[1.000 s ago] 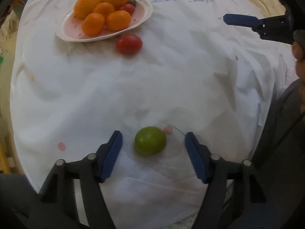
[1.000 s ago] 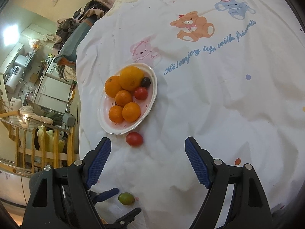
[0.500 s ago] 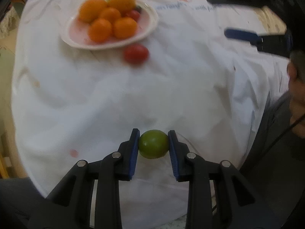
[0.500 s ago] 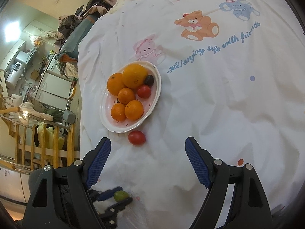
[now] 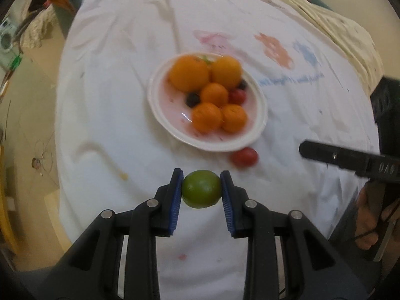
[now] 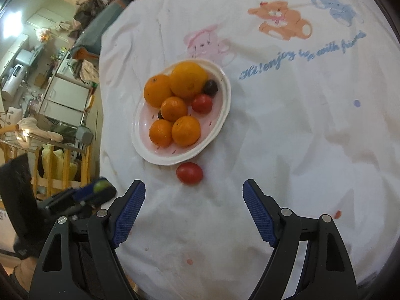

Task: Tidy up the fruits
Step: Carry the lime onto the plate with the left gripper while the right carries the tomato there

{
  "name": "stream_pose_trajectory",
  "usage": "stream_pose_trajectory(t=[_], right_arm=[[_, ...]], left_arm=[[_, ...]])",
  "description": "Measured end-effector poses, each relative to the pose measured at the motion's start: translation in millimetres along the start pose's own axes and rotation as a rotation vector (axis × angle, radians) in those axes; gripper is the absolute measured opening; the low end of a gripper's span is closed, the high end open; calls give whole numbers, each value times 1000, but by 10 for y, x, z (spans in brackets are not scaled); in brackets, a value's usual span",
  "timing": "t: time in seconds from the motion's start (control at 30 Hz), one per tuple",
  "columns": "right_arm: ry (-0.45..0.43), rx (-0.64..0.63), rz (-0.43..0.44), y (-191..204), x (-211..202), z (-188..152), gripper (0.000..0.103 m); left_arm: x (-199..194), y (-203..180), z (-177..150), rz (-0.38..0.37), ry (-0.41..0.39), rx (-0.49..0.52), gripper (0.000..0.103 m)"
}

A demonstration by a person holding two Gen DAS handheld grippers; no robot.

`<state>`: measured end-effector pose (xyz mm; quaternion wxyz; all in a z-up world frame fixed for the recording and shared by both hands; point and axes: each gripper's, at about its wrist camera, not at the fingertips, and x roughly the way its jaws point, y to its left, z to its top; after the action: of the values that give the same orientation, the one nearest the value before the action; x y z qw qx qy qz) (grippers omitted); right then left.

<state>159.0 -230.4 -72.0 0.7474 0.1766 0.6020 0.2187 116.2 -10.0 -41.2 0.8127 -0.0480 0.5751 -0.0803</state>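
The left tongs [image 5: 201, 189] are pinching a green lime [image 5: 201, 189] between their blue pads [image 5: 176, 201]. The lime is up off the white cloth [image 5: 120, 115], in front of the plate [image 5: 260, 115]. From the right side, the lime [image 6: 99, 185] shows as a small green bit in the left tongs, past the edge of the bench.

The right tongs [image 6: 193, 211] are spread wide with nothing in them. They hang over the cloth, and a red tomato [image 6: 189, 173] lies just past their tips. The tomato is just beside the rim of the plate [image 6: 226, 105]; I cannot tell if they touch.

On the plate sit five oranges [image 6: 186, 130], one more small red tomato [image 6: 202, 103], and a dark round fruit [image 6: 210, 87]. The cloth has a bear [image 6: 282, 20] and a pink bunny [image 6: 207, 42] drawn on it.
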Motion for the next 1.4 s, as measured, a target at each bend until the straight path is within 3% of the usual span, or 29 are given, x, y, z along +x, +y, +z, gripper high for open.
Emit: stream_pose_trajectory(t=[0.27,0.57,0.67,0.8,1.2,1.4], right_arm=[[132,-43,-73,65,575,92,78],[175,-146,-115,292,911,50,74],[174,-175,-144,303,934,39,67],[165,-217,-186,312,891,50,40],[115,-174,-124,121,450,-34,40],[19,-177,-88,132,11,129,40]], left_arm=[[141,346,4,-27,10,-154,26],[95,370,15,-33,-5,-160,26],[101,363,17,-33,-2,-167,26],[108,344,22,-43,-6,-160,26],[70,430,11,-7,-34,-183,26],[-169,574,98,-21,-124,-251,26]])
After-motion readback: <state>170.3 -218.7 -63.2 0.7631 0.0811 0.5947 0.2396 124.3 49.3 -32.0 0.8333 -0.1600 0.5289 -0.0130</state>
